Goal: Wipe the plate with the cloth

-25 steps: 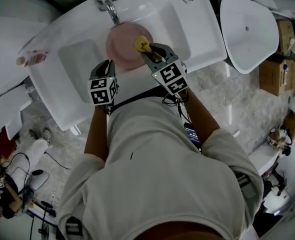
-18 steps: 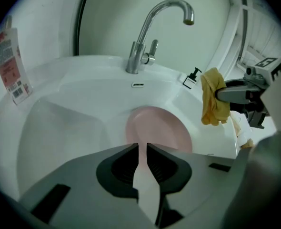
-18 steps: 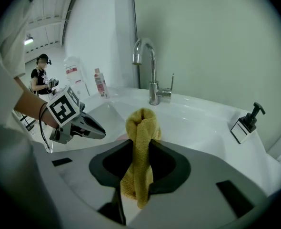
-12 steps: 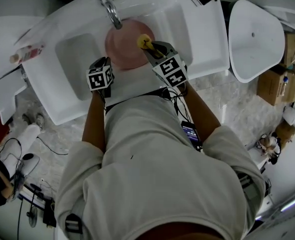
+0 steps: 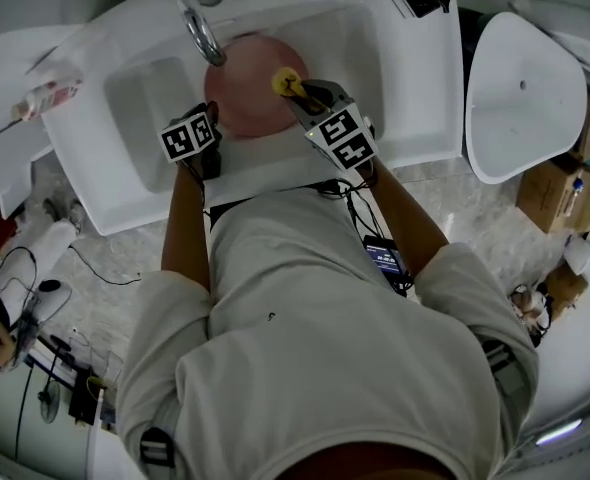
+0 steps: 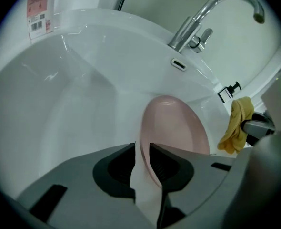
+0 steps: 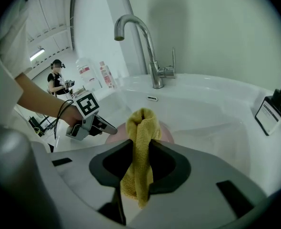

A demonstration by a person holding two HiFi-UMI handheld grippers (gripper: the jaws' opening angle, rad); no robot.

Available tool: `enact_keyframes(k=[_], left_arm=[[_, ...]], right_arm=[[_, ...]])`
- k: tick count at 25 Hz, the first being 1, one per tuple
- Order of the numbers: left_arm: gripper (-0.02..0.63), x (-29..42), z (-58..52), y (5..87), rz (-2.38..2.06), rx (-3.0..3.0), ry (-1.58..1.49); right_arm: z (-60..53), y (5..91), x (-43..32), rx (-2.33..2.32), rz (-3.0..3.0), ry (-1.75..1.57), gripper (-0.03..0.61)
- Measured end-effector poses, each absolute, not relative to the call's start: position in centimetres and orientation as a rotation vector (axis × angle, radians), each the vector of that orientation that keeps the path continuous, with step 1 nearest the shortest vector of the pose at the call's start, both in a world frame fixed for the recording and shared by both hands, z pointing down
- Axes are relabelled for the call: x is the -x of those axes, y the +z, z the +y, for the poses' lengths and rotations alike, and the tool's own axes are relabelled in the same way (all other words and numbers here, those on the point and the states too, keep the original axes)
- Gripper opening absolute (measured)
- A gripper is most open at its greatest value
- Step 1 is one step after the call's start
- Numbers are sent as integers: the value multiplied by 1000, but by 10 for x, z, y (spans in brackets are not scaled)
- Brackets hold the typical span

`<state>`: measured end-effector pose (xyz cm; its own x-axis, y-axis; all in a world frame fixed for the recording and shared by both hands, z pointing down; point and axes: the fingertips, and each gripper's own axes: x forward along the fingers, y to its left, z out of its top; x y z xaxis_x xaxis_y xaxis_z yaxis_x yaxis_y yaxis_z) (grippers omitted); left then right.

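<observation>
Left gripper jaws clamp the round pink plate's rim. Right gripper jaws pinch the yellow terry cloth before it. Wiping seemingly remains to do.

White basin, chrome faucet, marbled floor

The sink is glossy white, smooth like glazed ceramic, with soft reflections across its basin. The faucet is polished metal with a mirror shine. The plate is pink and smooth, with a dull satin sheen. The cloth is yellow towelling, nubbly and matt. The left tongs and right tongs look like matt grey plastic, their inner pads dark and ribbed. The marker cube is flat black-and-white, without gloss.
</observation>
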<state>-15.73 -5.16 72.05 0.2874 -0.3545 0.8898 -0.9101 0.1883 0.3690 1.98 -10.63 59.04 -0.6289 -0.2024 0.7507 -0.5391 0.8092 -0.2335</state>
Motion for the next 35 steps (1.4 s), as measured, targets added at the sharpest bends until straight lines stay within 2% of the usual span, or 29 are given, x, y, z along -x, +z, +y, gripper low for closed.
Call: enact_keyframes(k=[3,6,23,35], left_arm=[[98,154,-51,730,-1261,-1342,586],[52,152,-52,728,-1267,-1340,620],[64,148,-58,664,-1300,-1586,670],[71,145,-71,622,-1303,-1795,765]], right_arm=[[-111,594,-26,-519,-2238,573,97],[-115,595,-30,-508,-2241,573,97],[-126,607,-40,-662,-2131,600,97],[-140,654,-11,-551,-2070,586,97]])
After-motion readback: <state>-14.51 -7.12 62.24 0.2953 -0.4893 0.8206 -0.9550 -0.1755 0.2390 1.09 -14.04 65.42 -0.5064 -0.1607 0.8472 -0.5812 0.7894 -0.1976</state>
